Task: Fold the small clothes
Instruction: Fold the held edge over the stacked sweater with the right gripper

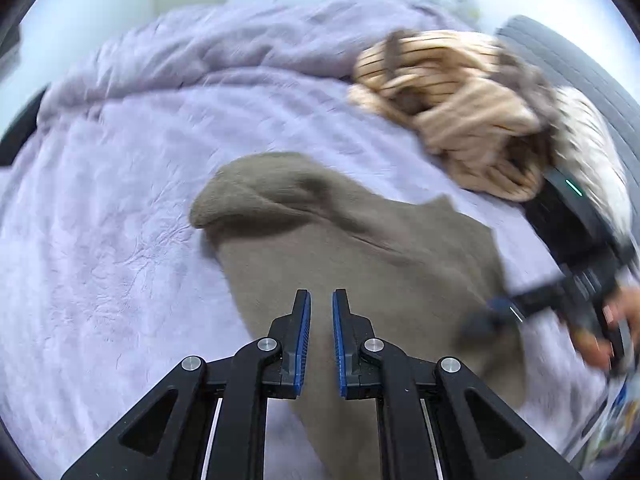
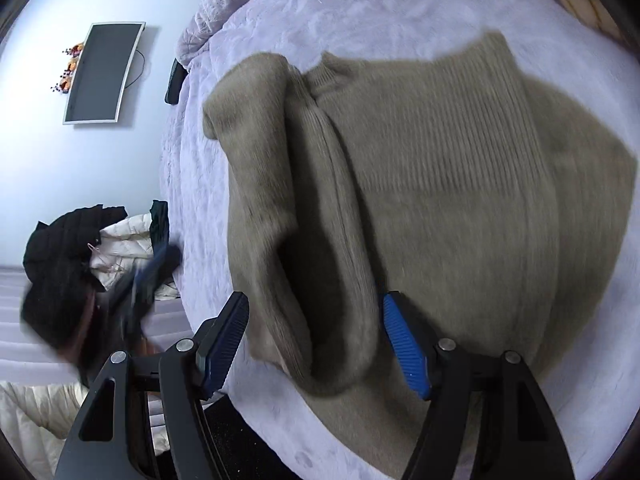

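Hovering over the olive knit sweater [image 1: 360,240], your left gripper [image 1: 321,308] has its blue pads nearly together, only a thin slit between them, nothing pinched. The sweater lies flat on the lavender bed cover [image 1: 100,220] directly beneath and ahead of that gripper, one rounded fold bulging ahead-left of the tips.

Your right gripper [image 2: 316,316] has its jaws spread wide. A rolled sleeve or folded edge of the sweater [image 2: 440,184] sits between them; the right pad looks to be against the knit, the left pad stands clear of it, so no clamp. The ribbed body spreads ahead and to the right of that gripper, collar at the far end.

Seen from the left wrist, the right gripper [image 1: 496,312] is blurred, low to the right, at the sweater's edge, with your hand [image 1: 616,320] behind it. From the right wrist, the left gripper [image 2: 148,280] is a blur off to the left, beyond the bed's edge.

Further out, ahead-right of the left gripper: a crumpled tan striped garment [image 1: 452,100] on the bed cover. Left of the right gripper: a pile of black and cream jackets [image 2: 80,248], and a wall-mounted screen [image 2: 104,72] at the far side.
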Available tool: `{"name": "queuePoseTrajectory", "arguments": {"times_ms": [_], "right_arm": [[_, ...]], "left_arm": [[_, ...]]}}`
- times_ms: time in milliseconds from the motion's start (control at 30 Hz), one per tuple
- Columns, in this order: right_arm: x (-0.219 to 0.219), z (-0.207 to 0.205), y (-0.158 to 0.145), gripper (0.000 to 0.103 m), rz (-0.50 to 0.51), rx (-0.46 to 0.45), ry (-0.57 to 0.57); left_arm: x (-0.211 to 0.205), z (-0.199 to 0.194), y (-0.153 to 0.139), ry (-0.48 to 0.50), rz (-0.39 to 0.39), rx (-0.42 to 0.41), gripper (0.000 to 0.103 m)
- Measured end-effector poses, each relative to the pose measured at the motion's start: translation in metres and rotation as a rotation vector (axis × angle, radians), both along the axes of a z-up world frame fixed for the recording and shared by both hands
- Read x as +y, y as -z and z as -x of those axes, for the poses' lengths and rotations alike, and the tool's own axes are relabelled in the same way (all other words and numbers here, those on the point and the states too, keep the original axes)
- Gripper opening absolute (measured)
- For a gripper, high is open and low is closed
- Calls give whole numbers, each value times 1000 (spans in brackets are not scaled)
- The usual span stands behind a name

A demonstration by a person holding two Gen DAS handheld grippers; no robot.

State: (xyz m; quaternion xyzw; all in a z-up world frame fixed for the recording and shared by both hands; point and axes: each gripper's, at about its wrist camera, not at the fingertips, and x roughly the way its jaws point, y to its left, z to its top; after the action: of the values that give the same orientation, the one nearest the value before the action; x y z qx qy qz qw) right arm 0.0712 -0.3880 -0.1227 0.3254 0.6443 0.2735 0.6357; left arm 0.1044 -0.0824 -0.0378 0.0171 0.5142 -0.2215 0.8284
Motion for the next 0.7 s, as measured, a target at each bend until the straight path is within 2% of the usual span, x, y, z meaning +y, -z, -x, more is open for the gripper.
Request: {"name": "queuePoseTrajectory", "arguments": {"times_ms": [67,133,167,200,300,433,533,633,700], "right_arm": [[4,0,8,74,-10,4,24],[6,-3,12,67,-44,-2,76],[7,-5,13,44,-59,-6,100],[10,-8,13,12,-59,-6,128],[19,-9,2,12,-48,-44,169],[13,9,-36,11,-160,-138,238],[6,32,-55,11,-200,-171,283],[-5,61,-56,11,-209,-171,345],[-12,80,-45,11,-157,-141,389]], "left_arm": [[3,-31,19,-49,13,53,12],[-1,-55,30,-69,9,67,12],[-3,-58,32,-64,11,64,12],[-7,-62,33,-57,13,63,12],[-21,-64,27,-10,15,58,12],[-51,-45,7,90,26,17,12],[-87,-24,1,175,55,30,12],[-122,4,9,260,61,50,12],[-133,14,20,260,54,76,12]]}}
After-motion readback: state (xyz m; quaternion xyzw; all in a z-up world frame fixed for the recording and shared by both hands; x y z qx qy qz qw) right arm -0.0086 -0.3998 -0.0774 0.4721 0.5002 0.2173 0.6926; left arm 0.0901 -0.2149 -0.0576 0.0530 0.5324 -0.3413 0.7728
